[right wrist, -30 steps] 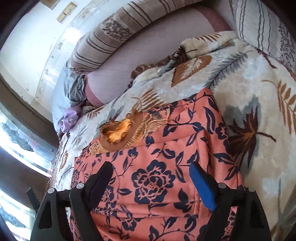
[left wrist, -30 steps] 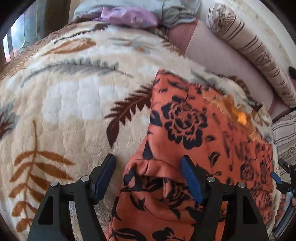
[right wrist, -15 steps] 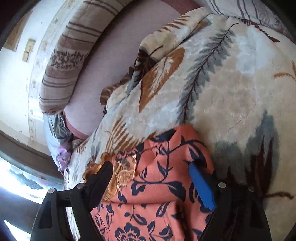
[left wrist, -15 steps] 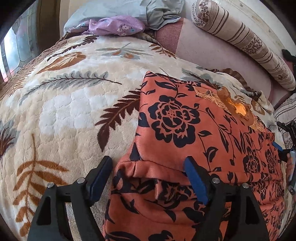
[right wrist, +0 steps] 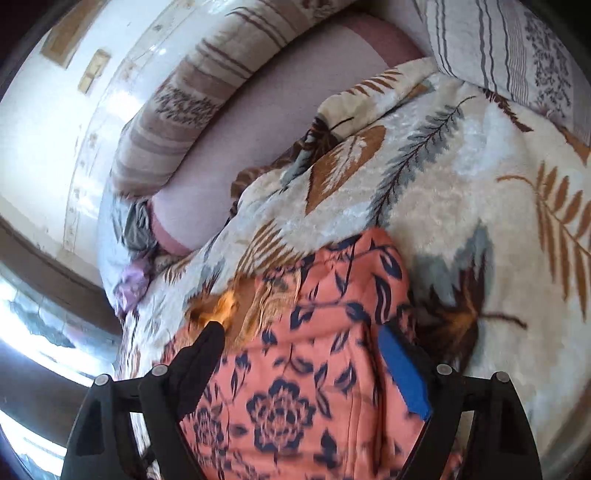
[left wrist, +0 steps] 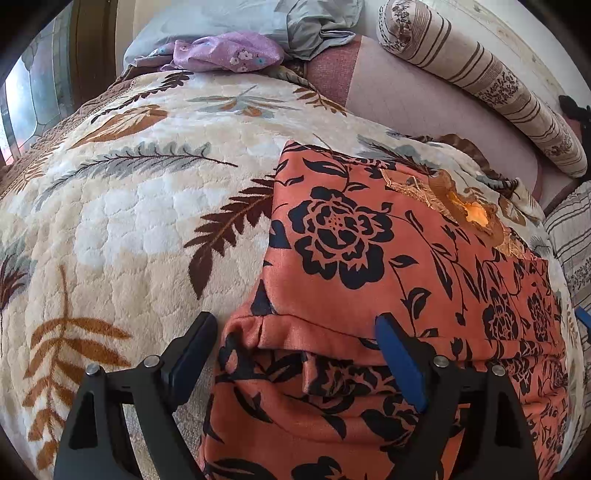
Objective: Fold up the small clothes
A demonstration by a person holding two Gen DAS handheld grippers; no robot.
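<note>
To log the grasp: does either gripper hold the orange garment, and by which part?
Nothing is held. The left gripper is opening over the garment's folded edge; the right gripper is open above it.

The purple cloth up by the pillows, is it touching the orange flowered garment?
Apart. In the left wrist view, the purple cloth lies at the far end of the bed, and a wide stretch of leaf-patterned blanket separates it from the orange garment.

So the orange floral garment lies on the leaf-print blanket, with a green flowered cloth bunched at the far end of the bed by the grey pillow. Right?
Not quite. The bunched cloth at the far end is purple with small flowers, not green; the left wrist view shows it. The rest holds: the orange floral garment lies on the leaf-print blanket, and the cloth sits by the grey pillow.
</note>
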